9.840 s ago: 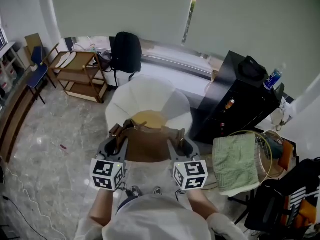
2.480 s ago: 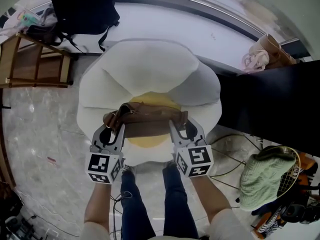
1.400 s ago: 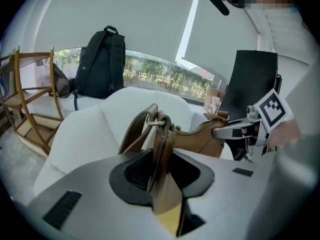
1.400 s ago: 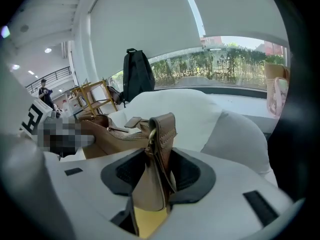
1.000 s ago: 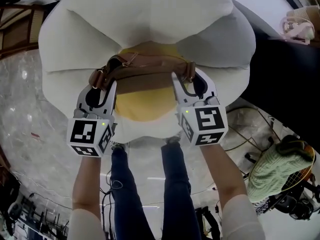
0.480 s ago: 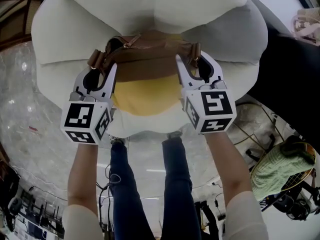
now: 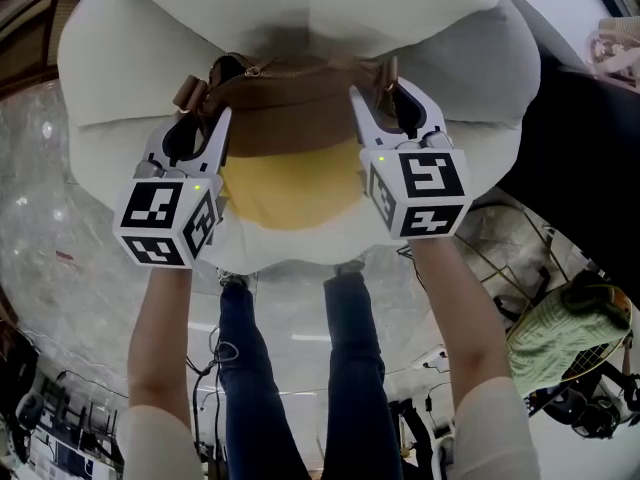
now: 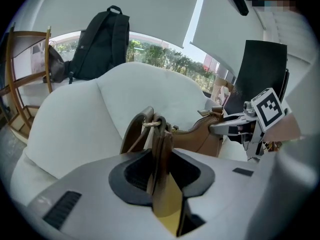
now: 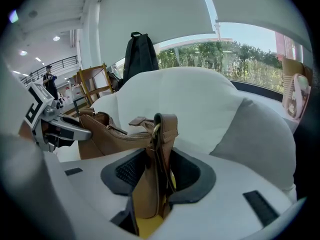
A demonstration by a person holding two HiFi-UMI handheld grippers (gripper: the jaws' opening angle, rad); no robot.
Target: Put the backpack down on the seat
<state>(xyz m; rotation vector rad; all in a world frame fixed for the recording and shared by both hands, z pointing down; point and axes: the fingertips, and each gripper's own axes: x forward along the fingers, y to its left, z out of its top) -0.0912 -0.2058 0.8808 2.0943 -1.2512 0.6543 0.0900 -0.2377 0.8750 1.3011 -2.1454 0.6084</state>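
Gripping the brown leather backpack (image 7: 300, 118) by its two ends, the left gripper (image 7: 200, 128) and the right gripper (image 7: 385, 108) each have their jaws pinched narrowly on a strap tab, which spreads the load and lets the bag hang level and stretched between them instead of sagging to one side. It hangs low over the yellow seat cushion (image 7: 290, 193) of the white armchair (image 7: 120, 68), near the backrest. Whether its bottom touches the cushion I cannot tell, so I judge the set-down nearly done, with release to come.
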